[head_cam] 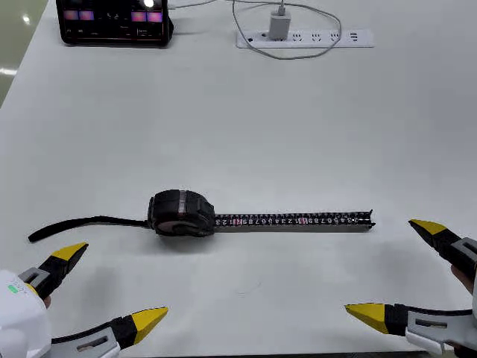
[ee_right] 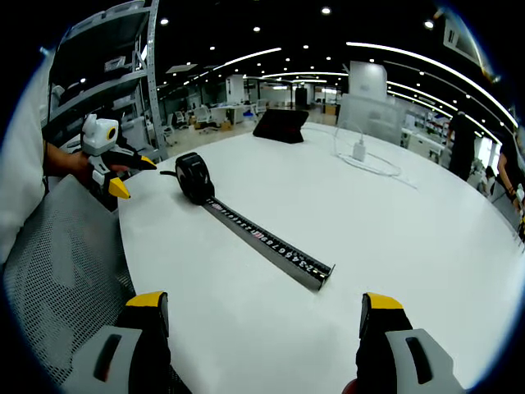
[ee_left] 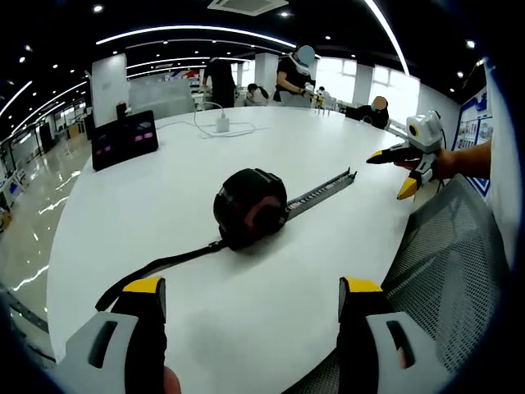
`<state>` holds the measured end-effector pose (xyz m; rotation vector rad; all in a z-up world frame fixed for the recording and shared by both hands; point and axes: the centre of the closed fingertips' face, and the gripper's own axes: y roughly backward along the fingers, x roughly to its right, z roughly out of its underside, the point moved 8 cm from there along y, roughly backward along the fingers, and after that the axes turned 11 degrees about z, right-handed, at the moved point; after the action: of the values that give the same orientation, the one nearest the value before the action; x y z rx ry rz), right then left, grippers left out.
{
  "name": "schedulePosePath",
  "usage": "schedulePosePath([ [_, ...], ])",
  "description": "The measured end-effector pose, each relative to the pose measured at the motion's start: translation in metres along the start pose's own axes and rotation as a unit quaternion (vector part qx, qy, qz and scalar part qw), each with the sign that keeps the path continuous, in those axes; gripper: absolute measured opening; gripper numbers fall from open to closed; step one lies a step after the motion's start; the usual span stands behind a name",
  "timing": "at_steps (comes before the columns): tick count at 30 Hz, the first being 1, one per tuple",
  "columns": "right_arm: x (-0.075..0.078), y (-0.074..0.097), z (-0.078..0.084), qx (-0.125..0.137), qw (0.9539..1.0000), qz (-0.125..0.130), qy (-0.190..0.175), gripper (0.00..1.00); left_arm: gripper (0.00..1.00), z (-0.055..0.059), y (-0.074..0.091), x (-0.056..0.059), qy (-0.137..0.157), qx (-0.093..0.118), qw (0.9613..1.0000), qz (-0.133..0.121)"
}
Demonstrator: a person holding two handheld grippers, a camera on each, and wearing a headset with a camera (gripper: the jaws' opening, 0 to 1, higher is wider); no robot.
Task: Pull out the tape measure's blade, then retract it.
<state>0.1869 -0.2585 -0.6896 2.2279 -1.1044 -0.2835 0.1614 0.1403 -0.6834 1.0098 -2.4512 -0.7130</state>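
A black, round-cased tape measure [head_cam: 181, 213] lies at the centre of a white desk [head_cam: 261, 112]. Its dark numbered blade [head_cam: 294, 221] lies pulled out flat towards 3 o'clock, probably locked, so retracting is what remains. A black wrist strap [head_cam: 82, 224] trails towards 9 o'clock. The left gripper [head_cam: 113, 285] hovers at 7 o'clock near the case, likely to steady it; the right gripper [head_cam: 389, 267] hangs at 4 o'clock near the blade's hooked end. Both pairs of yellow-tipped fingers [head_cam: 149, 322] are spread wide, holding nothing. A dark tablet [head_cam: 112, 19] stands at 11 o'clock, a white power strip [head_cam: 305, 37] at 1 o'clock.
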Motion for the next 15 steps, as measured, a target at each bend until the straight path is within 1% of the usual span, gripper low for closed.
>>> schedulePosePath([
  [5,-0.0007,-0.0013,0.0002,-0.005,1.0000,-0.004,0.004,0.99,0.86,-0.0005,0.0004,-0.0013,0.000,0.001,1.0000,0.001],
  [15,-0.0026,-0.0004,0.0003,-0.008,0.9999,-0.009,0.005,0.99,0.86,-0.0010,0.0010,-0.0008,0.004,0.003,1.0000,0.000],
])
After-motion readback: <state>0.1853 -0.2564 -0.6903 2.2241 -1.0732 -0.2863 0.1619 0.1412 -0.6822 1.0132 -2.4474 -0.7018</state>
